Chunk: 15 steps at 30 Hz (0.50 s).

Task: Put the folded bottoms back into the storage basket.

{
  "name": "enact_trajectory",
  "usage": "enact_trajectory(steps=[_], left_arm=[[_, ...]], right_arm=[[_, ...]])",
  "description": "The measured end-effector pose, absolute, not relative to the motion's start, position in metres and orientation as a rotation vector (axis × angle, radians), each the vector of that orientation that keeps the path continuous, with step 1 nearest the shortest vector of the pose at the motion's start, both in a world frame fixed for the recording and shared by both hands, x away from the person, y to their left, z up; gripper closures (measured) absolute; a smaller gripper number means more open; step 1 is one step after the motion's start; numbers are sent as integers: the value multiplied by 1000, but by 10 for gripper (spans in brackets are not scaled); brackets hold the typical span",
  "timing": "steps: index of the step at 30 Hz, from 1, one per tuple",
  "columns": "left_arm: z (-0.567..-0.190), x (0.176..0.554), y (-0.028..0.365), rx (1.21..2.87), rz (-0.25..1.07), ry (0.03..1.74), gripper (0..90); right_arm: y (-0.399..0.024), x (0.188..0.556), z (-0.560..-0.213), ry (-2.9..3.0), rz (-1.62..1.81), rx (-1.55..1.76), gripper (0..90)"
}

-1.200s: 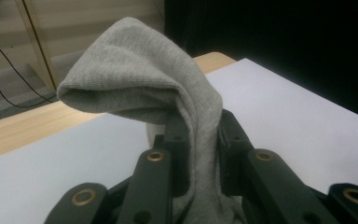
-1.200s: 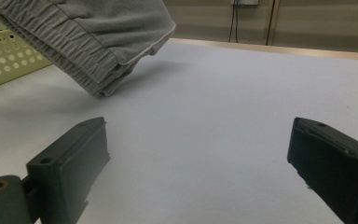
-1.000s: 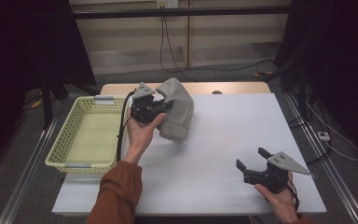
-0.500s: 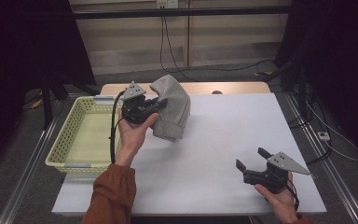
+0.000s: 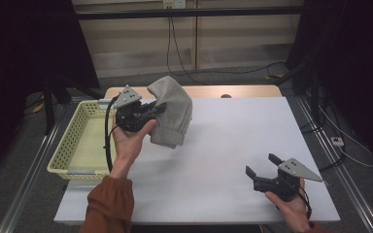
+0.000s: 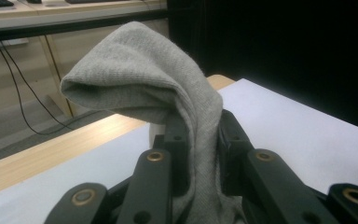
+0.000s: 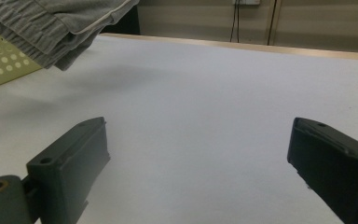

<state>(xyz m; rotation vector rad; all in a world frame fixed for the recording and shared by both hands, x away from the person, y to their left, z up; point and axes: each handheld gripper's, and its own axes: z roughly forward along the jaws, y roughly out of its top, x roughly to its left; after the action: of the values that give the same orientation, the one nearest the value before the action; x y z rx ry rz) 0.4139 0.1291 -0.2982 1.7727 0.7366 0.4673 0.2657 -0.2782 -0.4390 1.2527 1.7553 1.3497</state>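
left gripper (image 5: 148, 112): clamped on sock (image 5: 172, 114), held above table's (image 5: 233, 145) left edge | basket (image 5: 73, 145) lay just left of sock, nearer this hand | right gripper (image 5: 267, 174): jaws apart, empty, well away

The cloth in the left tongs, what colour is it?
Plain grey knit cloth, no pattern; the left gripper view shows it best.

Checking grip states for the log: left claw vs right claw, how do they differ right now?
The left claw is shut on the grey cloth; the right claw stands open with nothing between its jaws. The left claw is raised beside the yellow basket; the right claw sits low over the white table, near its front right corner. Both are black, each held in one hand.
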Motion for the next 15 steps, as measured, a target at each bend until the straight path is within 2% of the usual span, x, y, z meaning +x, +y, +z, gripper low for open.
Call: enact_trajectory(steps=[15], left_arm=[[-287,400,149,1738,521,731,775]], right_arm=[[-278,265,-439,1759,1350,1257,47]])
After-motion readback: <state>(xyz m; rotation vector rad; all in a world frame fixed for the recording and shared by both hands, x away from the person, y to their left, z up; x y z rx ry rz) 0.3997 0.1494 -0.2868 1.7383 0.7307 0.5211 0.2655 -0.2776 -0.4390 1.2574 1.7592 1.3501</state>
